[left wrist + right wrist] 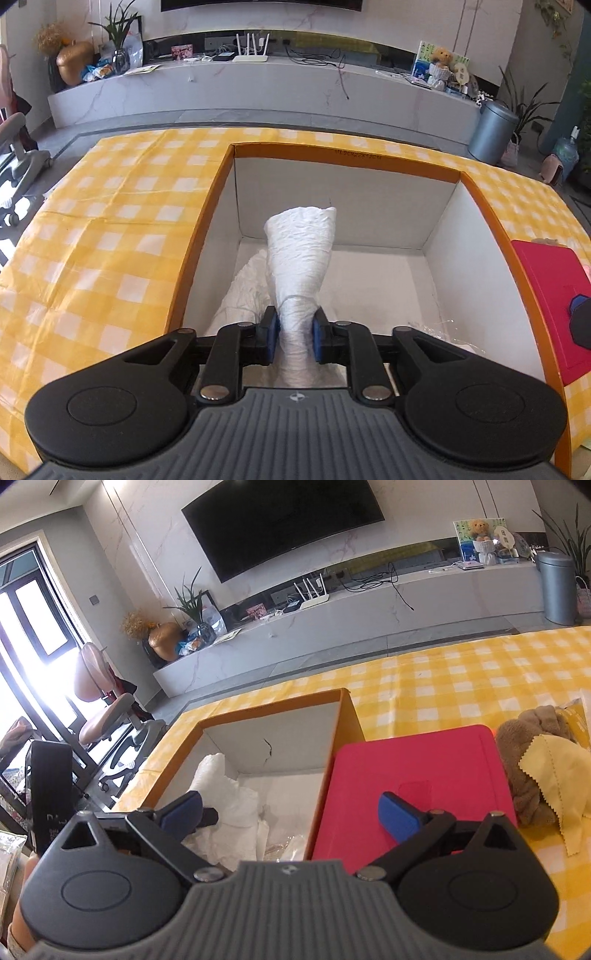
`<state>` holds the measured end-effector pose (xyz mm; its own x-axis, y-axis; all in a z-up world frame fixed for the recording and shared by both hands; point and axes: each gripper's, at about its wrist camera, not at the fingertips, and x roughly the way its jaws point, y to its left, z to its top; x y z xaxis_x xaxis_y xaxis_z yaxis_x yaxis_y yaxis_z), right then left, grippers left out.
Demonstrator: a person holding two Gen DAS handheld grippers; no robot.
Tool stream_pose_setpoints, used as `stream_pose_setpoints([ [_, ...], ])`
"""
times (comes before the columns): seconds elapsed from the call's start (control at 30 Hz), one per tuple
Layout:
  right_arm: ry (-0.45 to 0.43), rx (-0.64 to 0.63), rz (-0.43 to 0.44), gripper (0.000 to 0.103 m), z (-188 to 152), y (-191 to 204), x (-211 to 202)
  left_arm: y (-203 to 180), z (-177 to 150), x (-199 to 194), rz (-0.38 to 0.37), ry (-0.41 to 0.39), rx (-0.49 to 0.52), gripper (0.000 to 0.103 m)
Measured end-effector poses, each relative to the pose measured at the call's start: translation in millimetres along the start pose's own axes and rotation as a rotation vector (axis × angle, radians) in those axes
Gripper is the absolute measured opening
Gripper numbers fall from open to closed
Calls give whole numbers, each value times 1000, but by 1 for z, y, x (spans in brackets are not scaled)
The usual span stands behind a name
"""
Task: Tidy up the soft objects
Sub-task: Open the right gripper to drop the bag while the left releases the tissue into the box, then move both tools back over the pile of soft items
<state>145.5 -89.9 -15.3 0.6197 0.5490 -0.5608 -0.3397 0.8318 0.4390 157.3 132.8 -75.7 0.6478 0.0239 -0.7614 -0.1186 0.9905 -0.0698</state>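
Left gripper: the left gripper (294,334) has its blue-padded fingers (270,334) pinched on the narrow neck of a crumpled white soft cloth bundle (301,254).
Bundle's place: it flares out ahead of the fingers and hangs inside the open orange-rimmed cardboard box with white walls (218,206); more white material (240,291) lies on the box floor below and to the left of the fingers.
Right gripper: the right gripper (291,814) has its fingers spread wide and holds nothing; one blue pad (183,810) is over the box, the other (397,816) over a flat red rectangular board (413,760).
Waiting items: to the right of the right fingers, a brown fuzzy plush item (524,746) and a pale yellow cloth with zigzag-cut edges (554,775) lie on the yellow-and-white checked table (443,686), beside the board.
Handling: the bundle looks light, limp and easily squeezed, so it probably droops wherever unsupported. A gathered neck is a sound place to hold. The yellow cloth seems thin; a pinch at a raised fold would likely suit it.
Left view only: the pinch on the bundle and the box's full depth.
Right view only: the plush item and the yellow cloth; the bundle's white top (214,771) shows in the box from the side.
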Motion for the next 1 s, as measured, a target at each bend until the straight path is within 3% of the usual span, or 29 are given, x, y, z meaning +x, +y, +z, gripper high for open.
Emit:
stream_pose_setpoints([
  [0.2, -6, -17, -9, 99, 3, 3, -5, -8, -3, -23, -20, -49, -55, 61],
  [0.23, -10, -25, -6, 99, 3, 6, -6, -11, -3, -29, -10, -70, -50, 72],
  [0.33, -23, -56, -3, 99, 2, 13, -9, -18, -6, -51, 72, -166, -20, 85],
  [0.5, -32, -74, -4, 99, 2, 19, -14, -16, -11, -76, 160, -269, -50, 89],
  [0.83, -53, -102, -24, 99, 6, 23, -31, -8, -7, -94, 216, -286, -126, 90],
  [1.0, -48, -115, -28, 99, 8, 22, -39, -11, -11, -102, 208, -288, -109, 90],
])
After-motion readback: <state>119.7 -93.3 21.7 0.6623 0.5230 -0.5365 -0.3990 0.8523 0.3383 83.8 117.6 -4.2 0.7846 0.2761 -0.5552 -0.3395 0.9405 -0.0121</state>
